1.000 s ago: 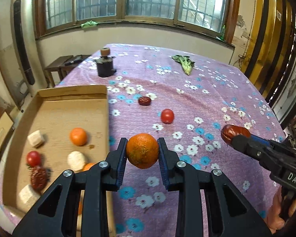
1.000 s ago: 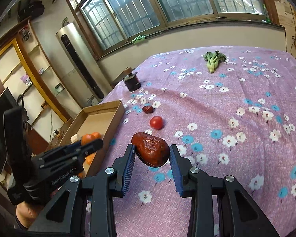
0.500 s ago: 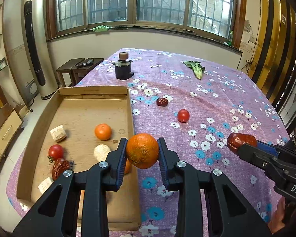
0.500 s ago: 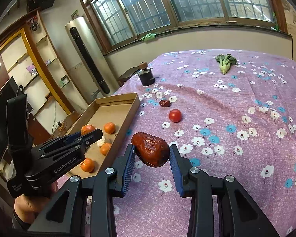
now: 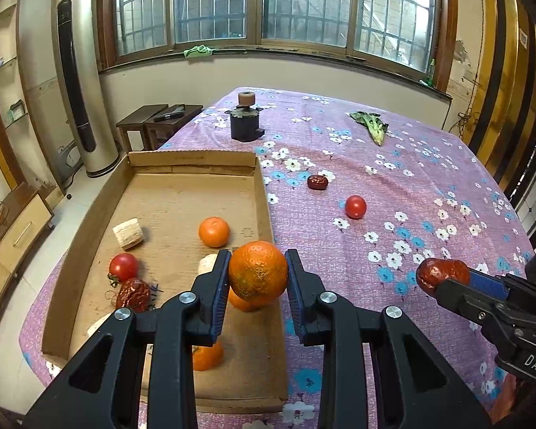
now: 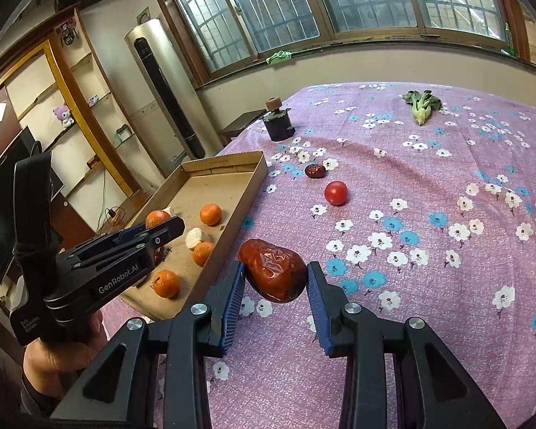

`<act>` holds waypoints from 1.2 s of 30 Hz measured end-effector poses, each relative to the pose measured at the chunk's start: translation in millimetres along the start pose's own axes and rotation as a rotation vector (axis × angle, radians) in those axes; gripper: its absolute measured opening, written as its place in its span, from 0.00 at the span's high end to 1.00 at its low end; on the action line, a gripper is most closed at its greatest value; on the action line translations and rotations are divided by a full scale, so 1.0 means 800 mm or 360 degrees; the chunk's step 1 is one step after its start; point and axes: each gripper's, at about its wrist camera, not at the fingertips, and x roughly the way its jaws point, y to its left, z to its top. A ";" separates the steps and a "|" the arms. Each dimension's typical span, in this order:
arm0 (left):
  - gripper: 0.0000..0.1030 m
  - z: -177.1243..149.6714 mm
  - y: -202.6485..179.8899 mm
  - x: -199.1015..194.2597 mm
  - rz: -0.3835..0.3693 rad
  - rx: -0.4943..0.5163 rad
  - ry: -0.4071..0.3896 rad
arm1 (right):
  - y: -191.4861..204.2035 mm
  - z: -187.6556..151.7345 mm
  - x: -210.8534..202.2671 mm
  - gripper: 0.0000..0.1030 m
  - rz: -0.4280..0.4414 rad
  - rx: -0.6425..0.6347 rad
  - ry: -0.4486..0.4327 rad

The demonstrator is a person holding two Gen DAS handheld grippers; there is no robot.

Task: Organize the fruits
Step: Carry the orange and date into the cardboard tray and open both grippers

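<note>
orange half hidden behind hand-held gripper

tray left – tomato right | greens behind

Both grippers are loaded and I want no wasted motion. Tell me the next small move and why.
Probably lower the left hand-held gripper a little and release its orange into the cardboard box. The orange already hangs above the box's near right part, where other oranges lie. The right hand-held gripper holds its red date above the tablecloth, outside the box, so it goes after.
</note>
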 end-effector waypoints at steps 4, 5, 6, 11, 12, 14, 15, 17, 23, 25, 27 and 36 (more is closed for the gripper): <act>0.73 -0.002 0.005 0.000 0.0015 -0.0006 0.0003 | 0.002 -0.001 0.004 0.65 0.0013 -0.0004 0.0010; 0.73 -0.003 0.006 0.001 0.0019 -0.0007 0.0007 | 0.002 -0.001 0.006 0.65 0.0014 -0.0004 0.0014; 0.73 -0.003 0.006 0.002 0.0021 -0.0008 0.0011 | 0.003 -0.002 0.007 0.65 0.0014 -0.0004 0.0015; 0.73 -0.002 0.010 0.004 0.0029 -0.0015 0.0015 | 0.005 -0.002 0.010 0.65 0.0023 -0.0006 0.0020; 0.73 -0.002 0.010 0.004 0.0032 -0.0016 0.0015 | 0.006 -0.001 0.011 0.65 0.0023 -0.0008 0.0021; 0.73 -0.003 0.012 0.005 0.0035 -0.0017 0.0019 | 0.007 -0.001 0.013 0.65 0.0029 -0.0011 0.0025; 0.73 -0.003 0.014 0.005 0.0038 -0.0018 0.0020 | 0.008 -0.001 0.014 0.65 0.0029 -0.0013 0.0028; 0.73 -0.004 0.016 0.006 0.0040 -0.0021 0.0024 | 0.011 -0.001 0.017 0.65 0.0033 -0.0017 0.0036; 0.73 -0.005 0.027 0.011 0.0054 -0.0036 0.0041 | 0.020 0.000 0.029 0.65 0.0050 -0.0038 0.0061; 0.73 -0.004 0.031 0.013 0.0055 -0.0040 0.0047 | 0.024 0.002 0.033 0.65 0.0064 -0.0049 0.0069; 0.73 -0.002 0.039 0.016 0.0045 -0.0053 0.0056 | 0.031 0.006 0.039 0.65 0.0075 -0.0069 0.0075; 0.73 0.046 0.110 0.032 0.0120 -0.0151 0.0046 | 0.076 0.054 0.093 0.65 0.0175 -0.0188 0.0073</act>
